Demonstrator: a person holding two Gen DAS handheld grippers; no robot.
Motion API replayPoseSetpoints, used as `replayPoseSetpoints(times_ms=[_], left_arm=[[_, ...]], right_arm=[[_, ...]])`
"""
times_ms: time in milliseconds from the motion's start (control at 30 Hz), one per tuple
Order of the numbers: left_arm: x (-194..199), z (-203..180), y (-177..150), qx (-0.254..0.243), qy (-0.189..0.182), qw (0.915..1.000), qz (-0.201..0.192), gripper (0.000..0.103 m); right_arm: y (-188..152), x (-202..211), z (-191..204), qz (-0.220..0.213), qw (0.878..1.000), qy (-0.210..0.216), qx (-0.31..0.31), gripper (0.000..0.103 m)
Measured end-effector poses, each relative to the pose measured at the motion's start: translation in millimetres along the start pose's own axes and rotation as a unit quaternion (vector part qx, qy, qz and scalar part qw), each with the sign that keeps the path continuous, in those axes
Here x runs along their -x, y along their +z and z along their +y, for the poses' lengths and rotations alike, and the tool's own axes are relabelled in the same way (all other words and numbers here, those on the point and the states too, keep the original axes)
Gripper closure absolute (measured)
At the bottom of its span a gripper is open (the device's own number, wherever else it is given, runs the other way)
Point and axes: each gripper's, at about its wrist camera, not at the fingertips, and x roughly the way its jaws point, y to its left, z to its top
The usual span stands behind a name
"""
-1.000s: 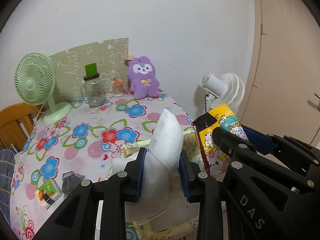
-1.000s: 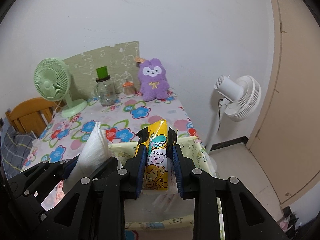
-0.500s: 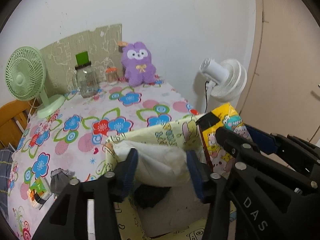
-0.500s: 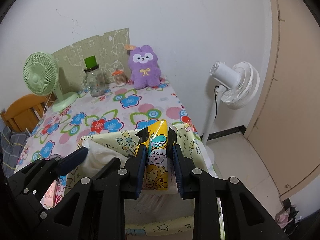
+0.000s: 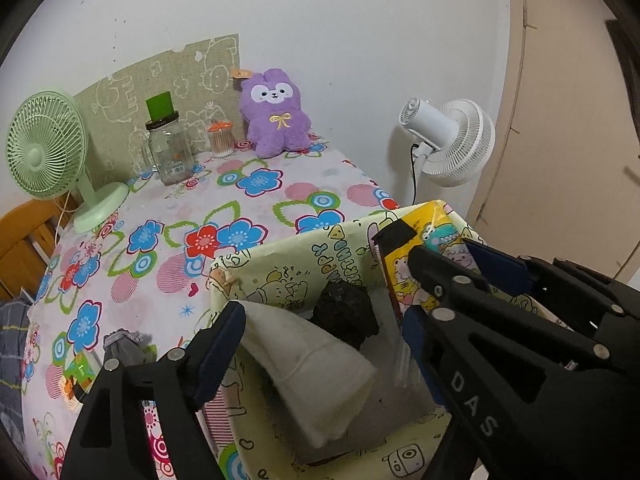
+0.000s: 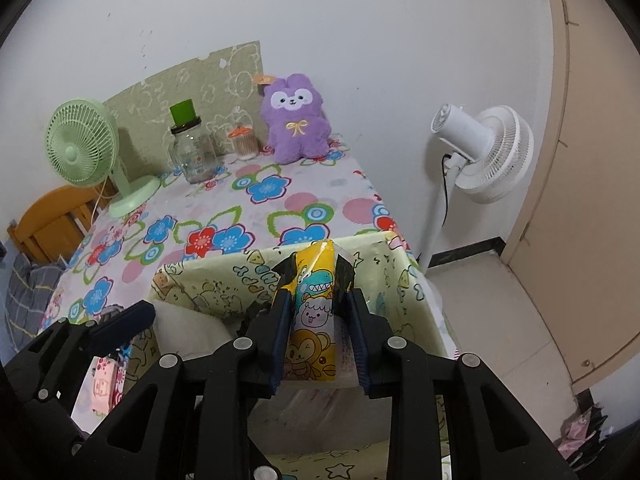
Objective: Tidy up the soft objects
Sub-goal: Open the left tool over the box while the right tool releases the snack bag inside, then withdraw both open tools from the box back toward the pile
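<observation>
White cloth [image 5: 316, 376] lies loose in the yellow box [image 5: 352, 248] between the opening left claw [image 5: 320, 340]; right claw [image 6: 318, 332] loosening around the snack pack [image 6: 314, 320].

Bin [image 5: 280, 268] floor mostly hidden under white cloth [image 5: 316, 368] and dark lump [image 5: 346, 312]; lump too dark to identify. Left gripper [image 5: 320, 332] right finger hidden behind right gripper [image 6: 316, 332] body in left view. Snack pack [image 6: 314, 320] bottom end hidden behind right fingers; print on side too small to read. Chair [image 5: 20, 240] cut by frame edge, far left of claw. Small items [image 5: 80, 372] left of claw blurred, unidentifiable. Floor litter [image 6: 580, 436] lower right unclear.
</observation>
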Motion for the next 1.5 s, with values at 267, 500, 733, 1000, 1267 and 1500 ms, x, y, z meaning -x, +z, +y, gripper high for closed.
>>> replayPoseSetpoints(times_ms=[267,500,733,1000,1267,1500], left_arm=[[8,4,-5,-0.002,0.0,1.0,-0.005,0.015],[20,9,-8,0.003,-0.001,0.9999,-0.012,0.012],[40,12,-10,0.005,-0.001,0.9994,-0.033,0.01],[62,16,-13,0.005,0.001,0.9985,-0.054,0.007],[85,21,-16,0.004,0.013,0.9967,-0.081,0.005],[98,31,-20,0.008,0.015,0.9956,-0.092,0.004]], right_arm=[[-3,6,7,-0.003,1.0,0.003,0.008,0.045],[-3,20,15,-0.019,1.0,-0.001,0.015,0.034],[-4,40,21,-0.041,0.999,-0.001,0.019,0.023],[-6,64,30,-0.062,0.998,0.0,0.018,0.016],[-10,85,40,-0.08,0.997,0.004,0.018,0.012],[-12,100,54,-0.098,0.995,0.002,0.02,0.009]])
